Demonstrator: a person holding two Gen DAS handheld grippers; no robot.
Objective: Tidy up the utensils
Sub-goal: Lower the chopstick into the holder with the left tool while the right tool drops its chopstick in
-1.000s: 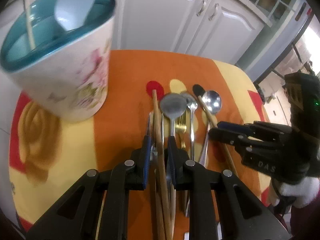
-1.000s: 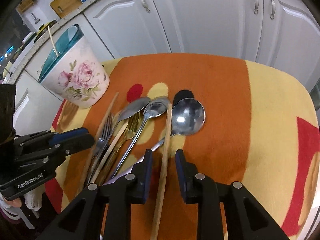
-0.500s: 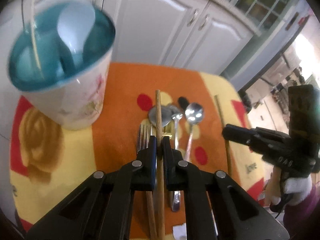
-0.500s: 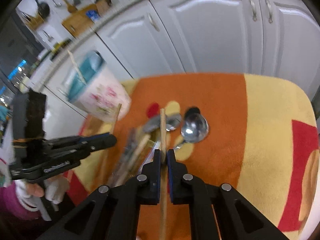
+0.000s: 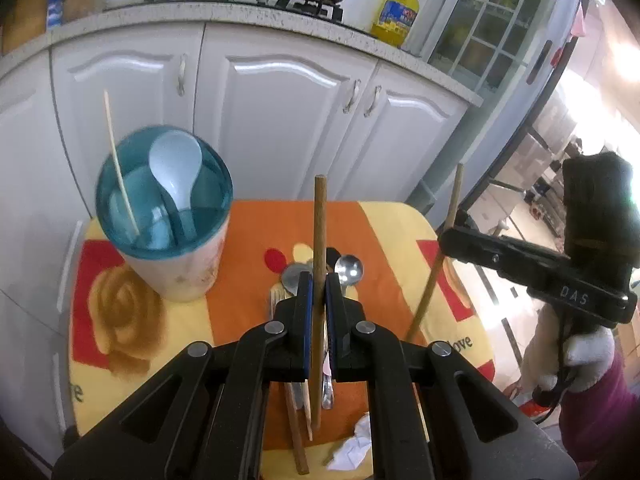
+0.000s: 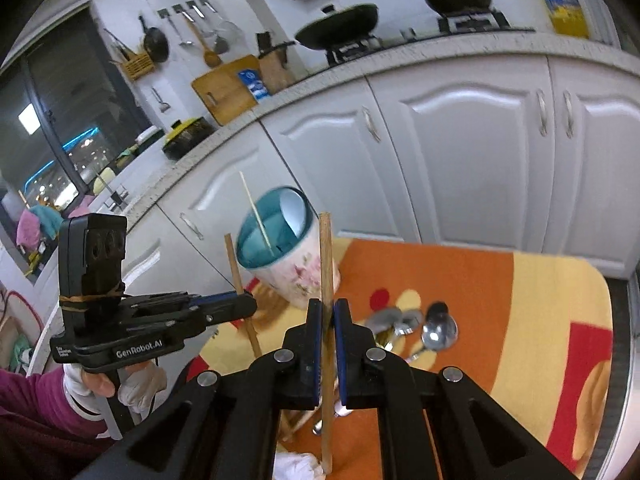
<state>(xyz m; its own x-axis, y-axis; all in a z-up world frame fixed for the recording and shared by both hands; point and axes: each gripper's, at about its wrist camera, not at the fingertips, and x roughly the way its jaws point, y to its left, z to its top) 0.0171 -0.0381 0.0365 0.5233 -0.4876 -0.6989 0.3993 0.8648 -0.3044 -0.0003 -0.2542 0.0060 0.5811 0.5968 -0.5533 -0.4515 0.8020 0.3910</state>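
Left gripper (image 5: 316, 292): jaws clamped on a brown wooden chopstick (image 5: 319, 240), gripped near its middle. A second ago those jaws stood apart around this stick as it lay among the utensils on the table; now the stick is off the cloth and stands near upright, its top end against the white cupboard doors.

Right gripper (image 6: 327, 320): jaws likewise pinched on a second chopstick (image 6: 326, 280), which a second ago lay flat between open jaws beside the large spoon. It too is now clear of the table and close to vertical. Seen from the left wrist view, this stick (image 5: 436, 256) hangs over the table's right edge.

Holder (image 5: 164, 216): flowered cup with a teal inside, standing near the table's far left corner. Contents: one white plastic spoon (image 5: 176, 168) and one thin pale stick (image 5: 120, 168) leaning on the rim. Neither chopstick is over it yet.

Remaining on the table (image 5: 384, 240), orange and yellow cloth: metal spoons (image 5: 349, 269) and at least one fork (image 5: 276, 294) in a loose pile around the middle, more wooden sticks running toward the near edge, and a scrap of crumpled white paper (image 5: 354, 446) at the near edge.

Status, as judged: both pickups look done and the pair is matched, one stick per gripper. Next step is likely carrying both toward the far left corner and lowering them tip-down into the holder. The pile of metal utensils is not yet sorted.
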